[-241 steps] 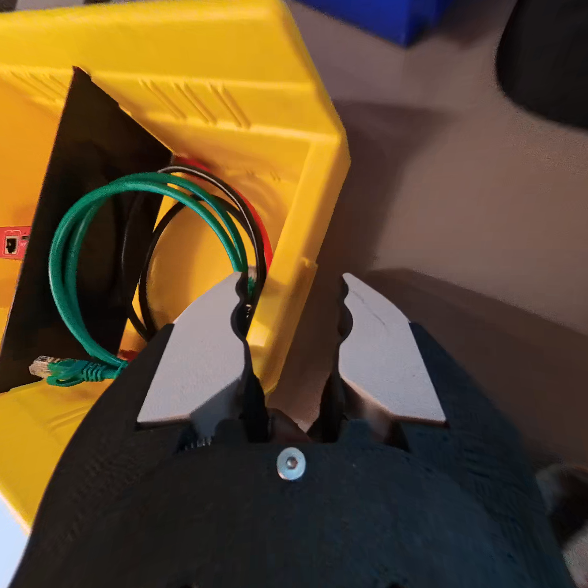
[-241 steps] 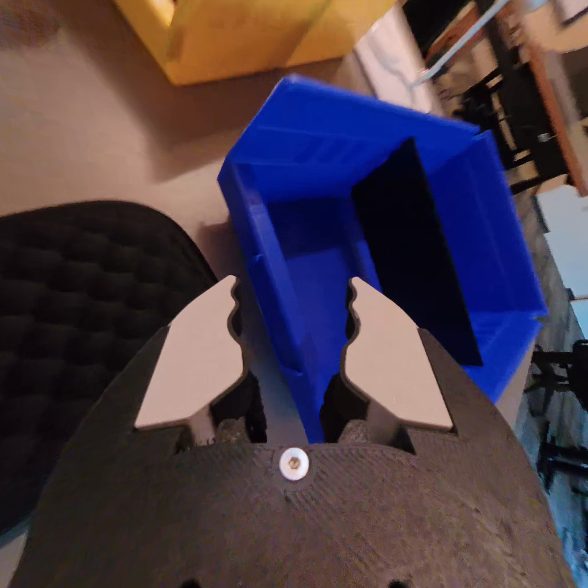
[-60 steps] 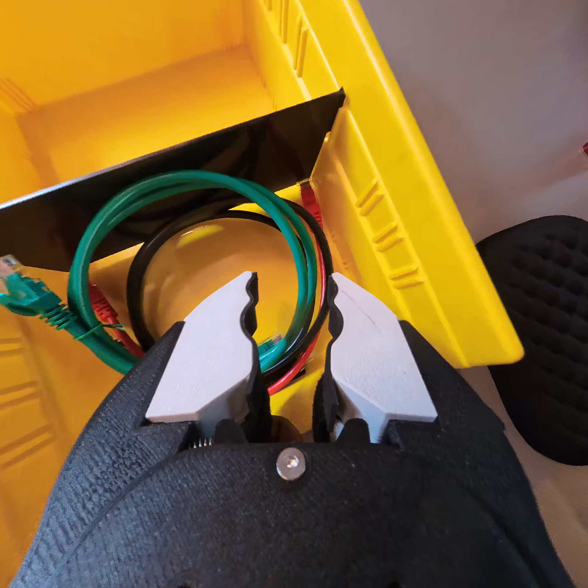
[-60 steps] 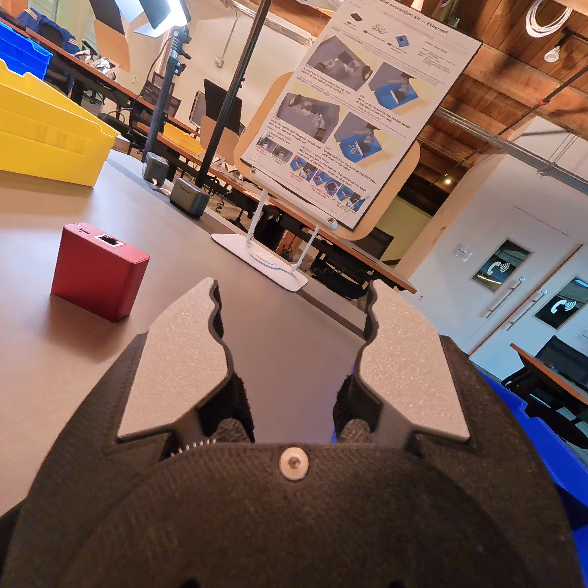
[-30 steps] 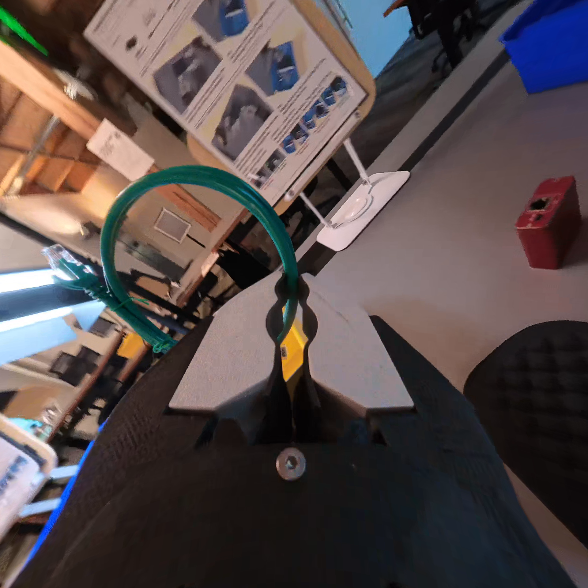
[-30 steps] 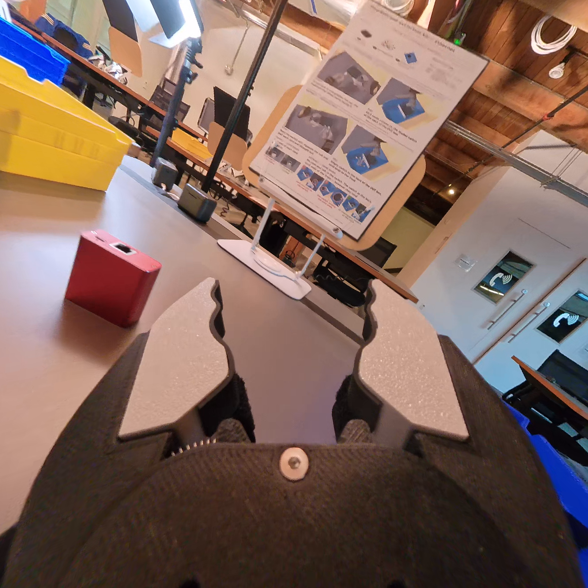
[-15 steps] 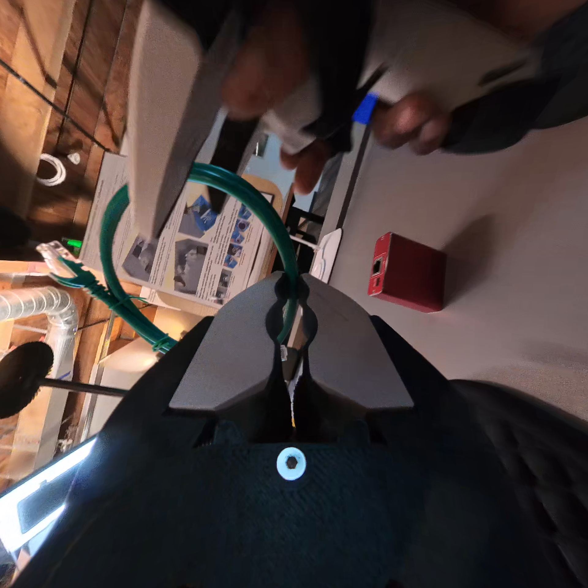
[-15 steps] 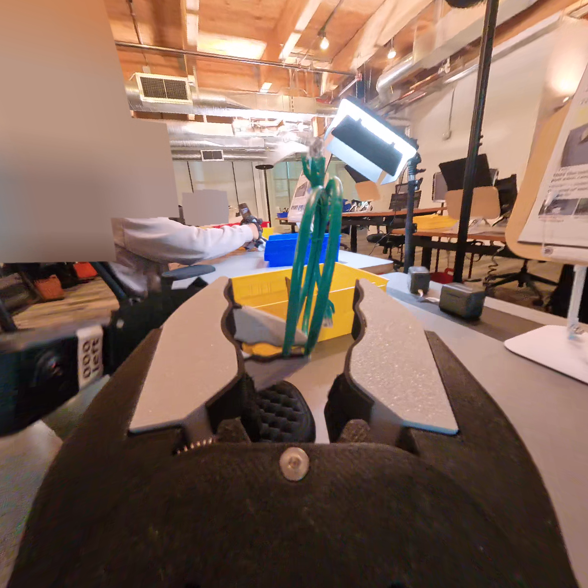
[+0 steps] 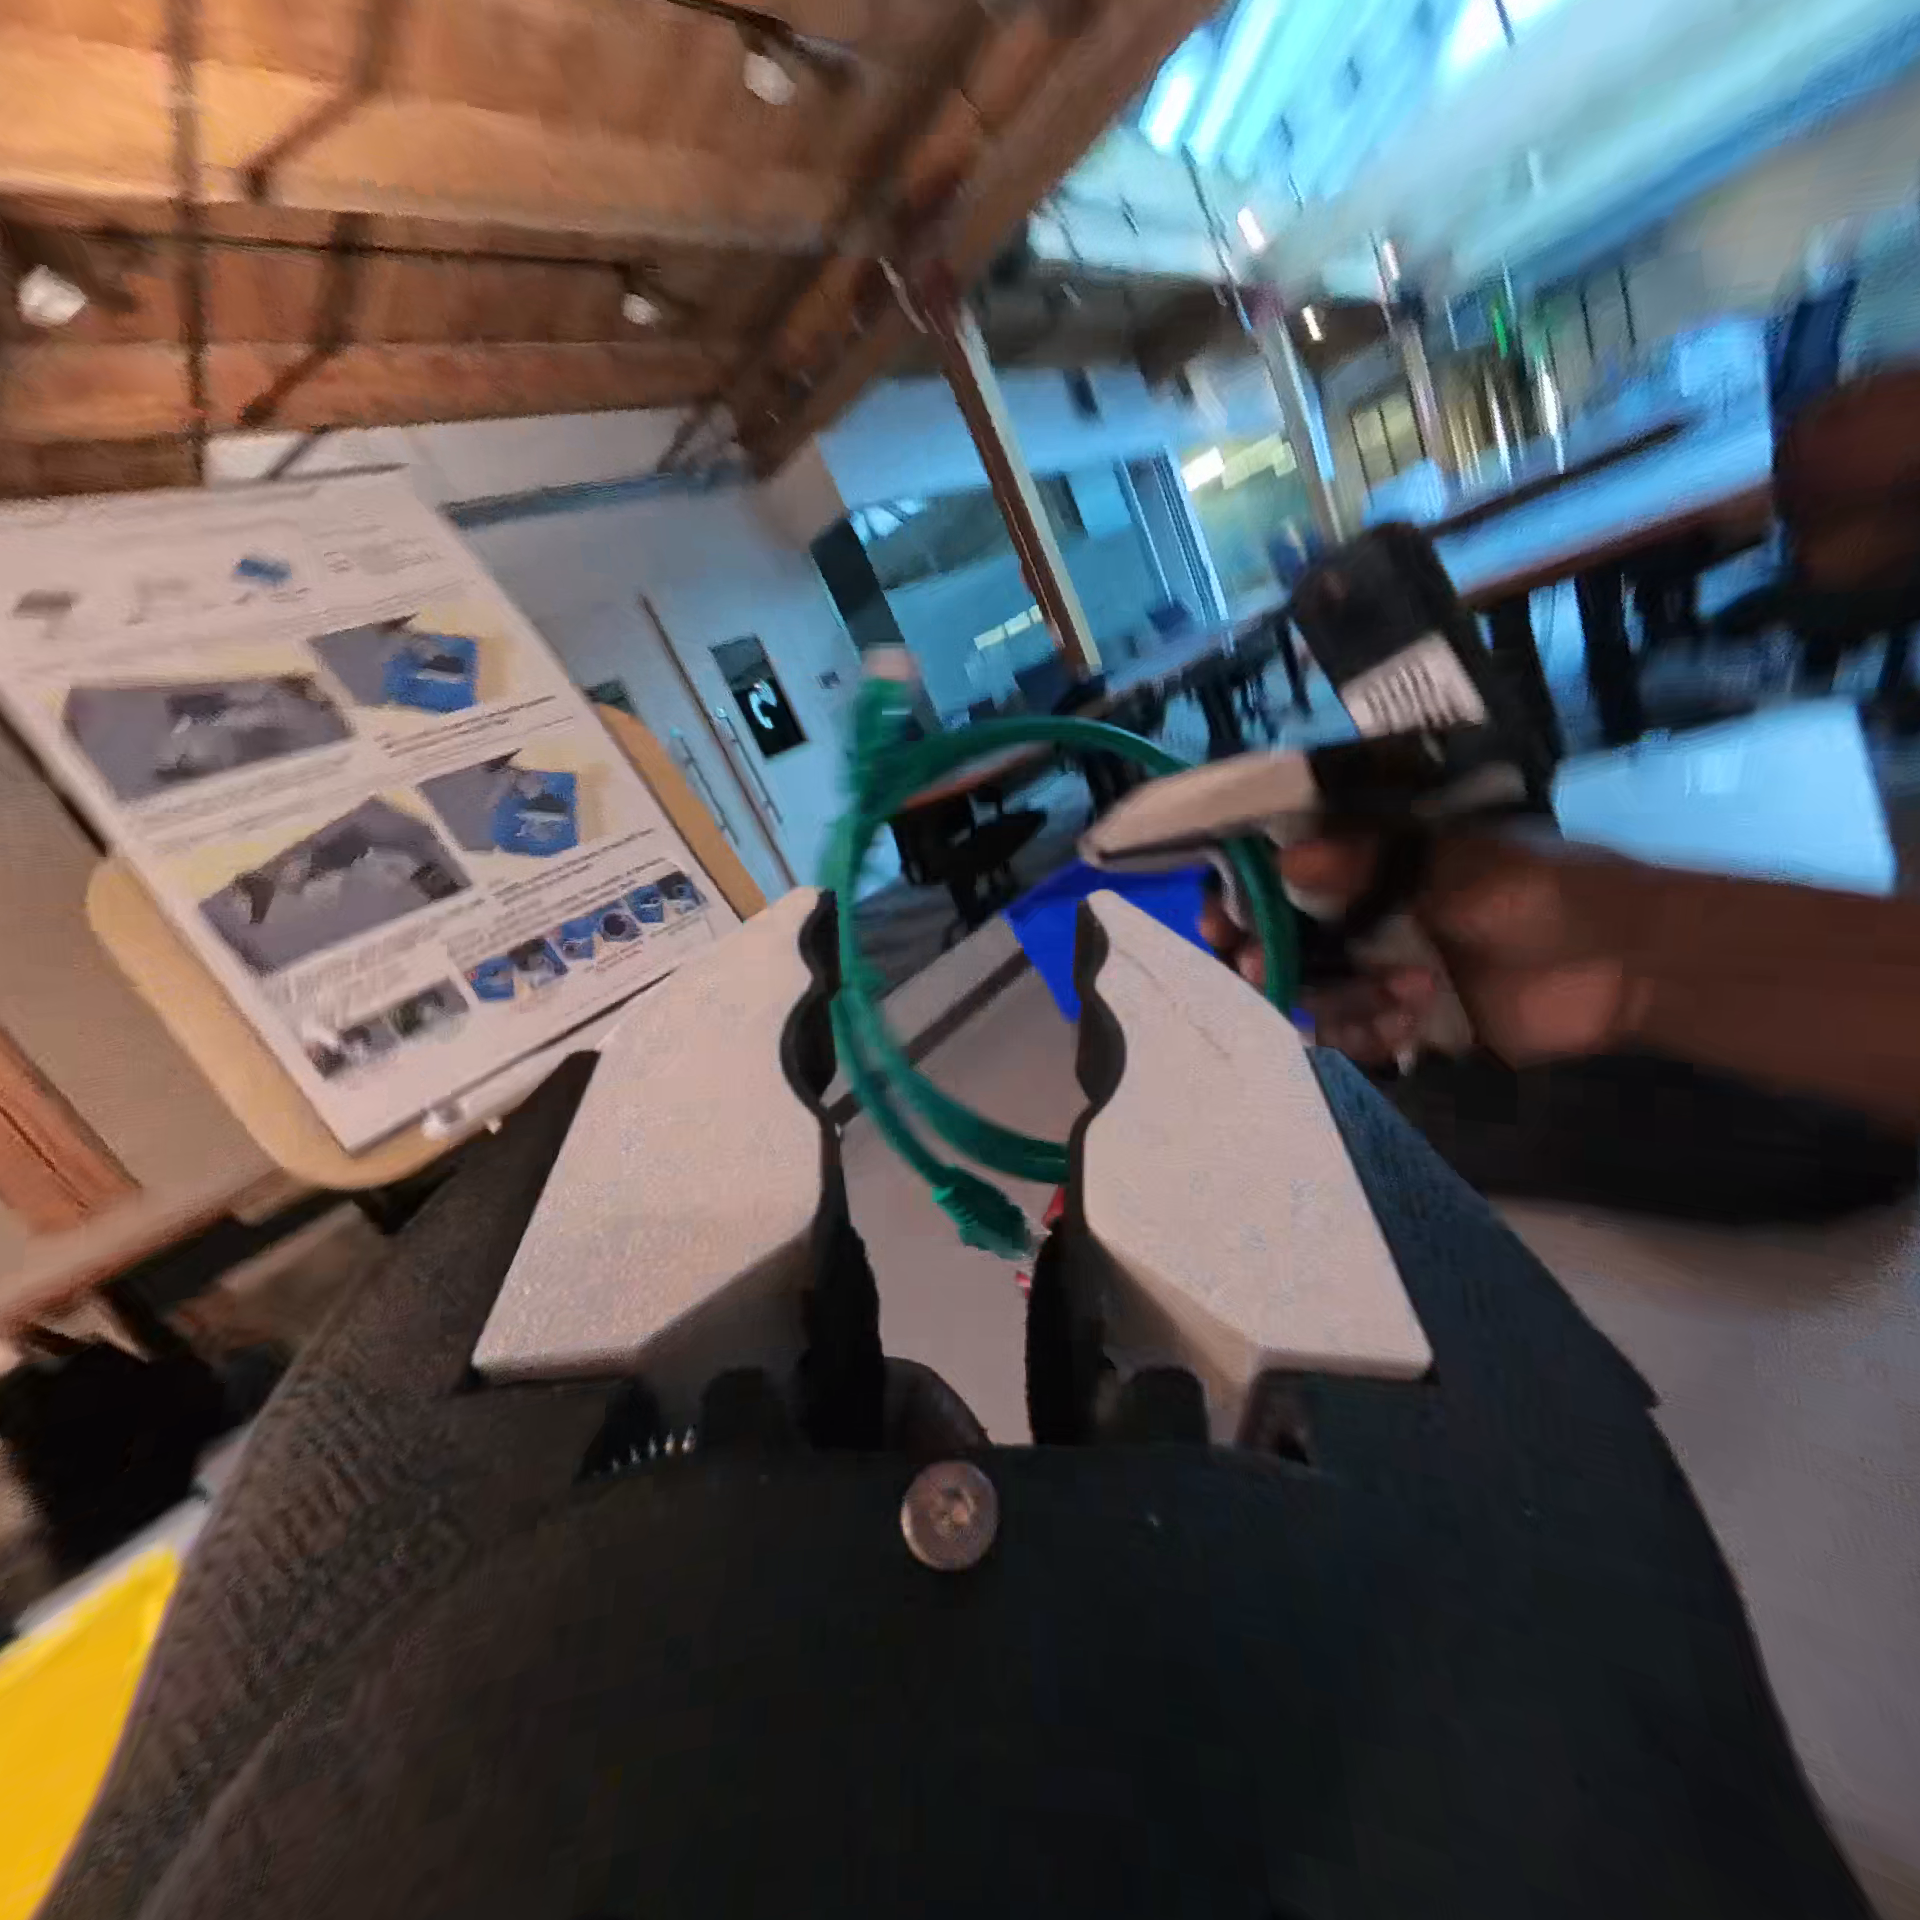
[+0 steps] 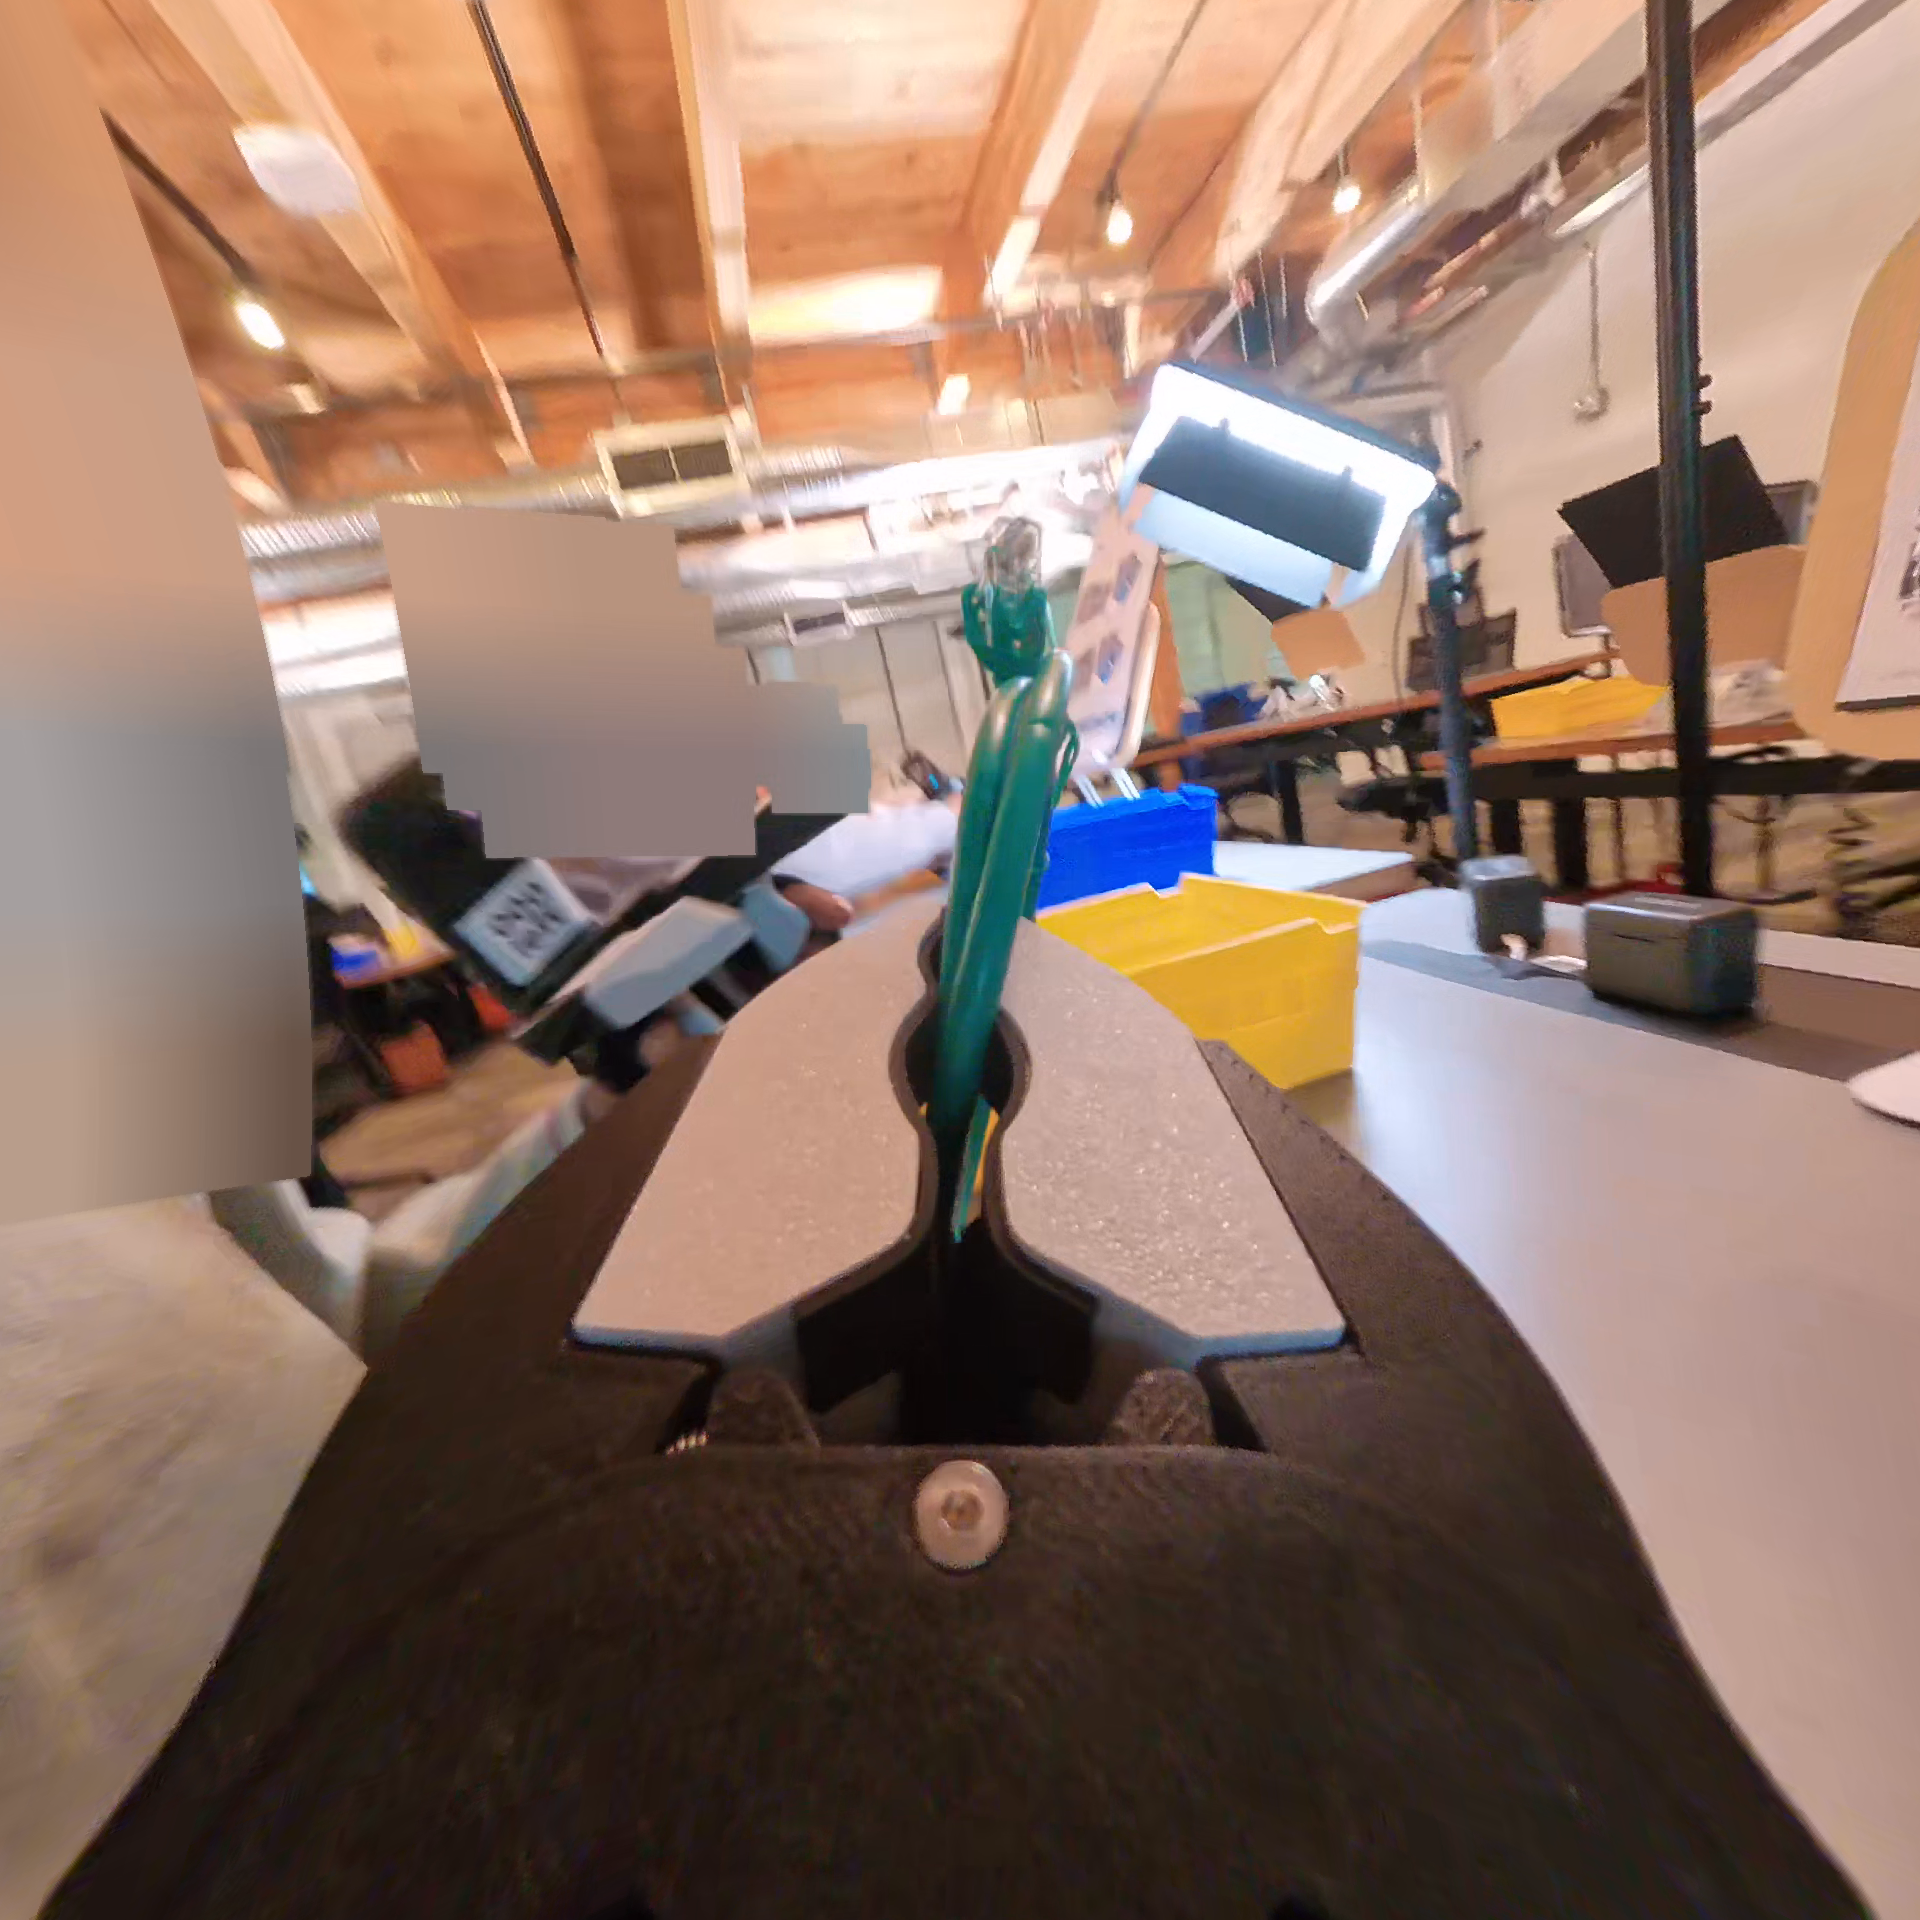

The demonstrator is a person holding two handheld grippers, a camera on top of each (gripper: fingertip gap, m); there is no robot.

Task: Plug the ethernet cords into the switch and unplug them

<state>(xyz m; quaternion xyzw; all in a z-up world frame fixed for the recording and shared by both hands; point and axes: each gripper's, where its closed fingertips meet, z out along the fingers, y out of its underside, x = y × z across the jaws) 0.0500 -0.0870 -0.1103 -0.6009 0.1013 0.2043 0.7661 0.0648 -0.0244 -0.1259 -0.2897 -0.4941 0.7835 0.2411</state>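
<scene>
Handoff done: right hand-held gripper (image 10: 961, 1039), spread wide a sec ago, now clamps tight on the green ethernet cord (image 10: 997, 852). Left hand-held gripper (image 9: 951, 987) has let go, fingers apart w/ nothing gripped. Cord's a coiled loop, tie-wrapped, clear plug (image 10: 1013, 556) up top, held above the desk (image 10: 1558, 1195).

Your green ethernet cord (image 10: 992, 914) has a clear plug at 12 o'clock. Your right gripper (image 10: 961, 1039) pairs grey fingers (image 10: 790, 1153) with a black textured body. At 2 o'clock sit a yellow bin (image 10: 1236, 966) and a blue bin (image 10: 1127, 842).
</scene>
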